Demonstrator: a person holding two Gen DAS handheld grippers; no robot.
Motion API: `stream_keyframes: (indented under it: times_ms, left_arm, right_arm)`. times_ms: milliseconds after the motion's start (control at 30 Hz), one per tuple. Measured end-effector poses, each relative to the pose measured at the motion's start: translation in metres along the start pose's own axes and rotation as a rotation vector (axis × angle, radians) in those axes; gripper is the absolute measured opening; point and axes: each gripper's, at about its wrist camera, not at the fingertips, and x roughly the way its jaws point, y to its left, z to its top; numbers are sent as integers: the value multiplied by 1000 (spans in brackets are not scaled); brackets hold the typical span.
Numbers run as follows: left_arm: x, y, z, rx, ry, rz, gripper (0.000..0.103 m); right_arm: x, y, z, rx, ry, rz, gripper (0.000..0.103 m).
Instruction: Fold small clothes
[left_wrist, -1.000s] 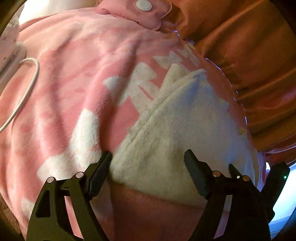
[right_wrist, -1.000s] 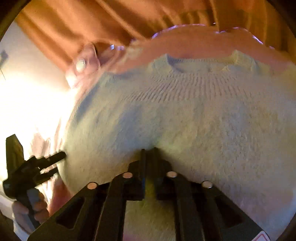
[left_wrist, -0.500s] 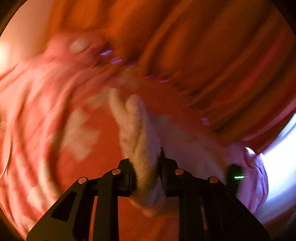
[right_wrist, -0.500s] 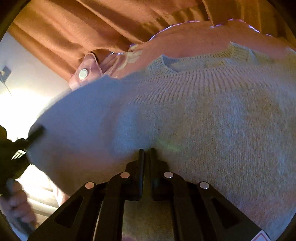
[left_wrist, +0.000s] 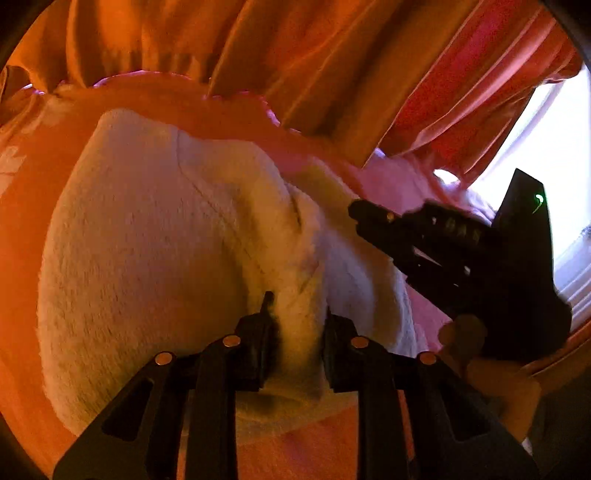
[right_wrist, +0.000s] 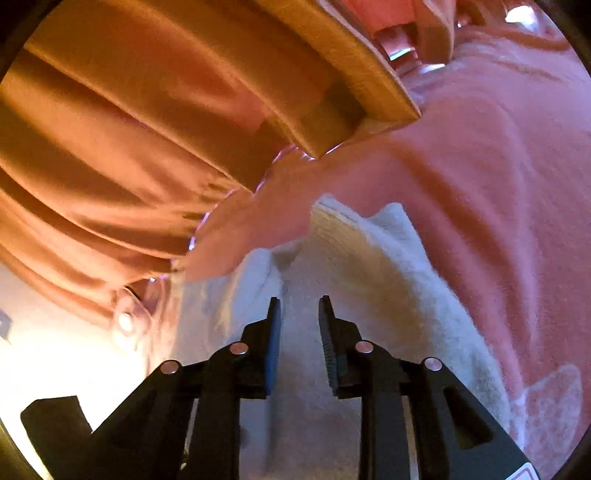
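- Left wrist: our left gripper pinches a ridge of the cream sweater, its jaws having just eased slightly; the sweater lies on the pink blanket. A looser grip could let the fold slump.
- Right wrist: our right gripper has just been opening, its fingers parted above the sweater and gripping nothing; the released half may spring back unevenly.
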Motion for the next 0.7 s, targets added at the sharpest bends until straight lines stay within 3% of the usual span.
stream_keyframes:
  times_ms: [100,167,300,400,533,600,667,700]
  left_arm:
    - [-47,-3,-3,51,-98,18,44]
    - [-72,2,-5,41,-146,11,67]
    - [-93,26,-22,26,-120,88,72]
    - [-76,42,-44,64,-30,198,72]
    - [-54,53,-55,104,18,300,72]
    - [-46,64,-59,58,23,315,70]
    - [-43,79,-65,5,33,297,61]
    - [-42,82,-65,-17,41,276,59]
  right_arm:
    - [3,12,-2,-48,22,20,55]
    - [8,22,-6,-64,47,60,61]
    - [11,30,-13,-50,93,111,69]
    - [16,36,-19,-64,112,86,73]
    - [36,49,-31,-136,178,49,73]
    - [45,56,-37,-193,178,24,67]
    - [37,66,-36,-227,118,35,17]
    - [28,68,-34,-218,85,90,16]
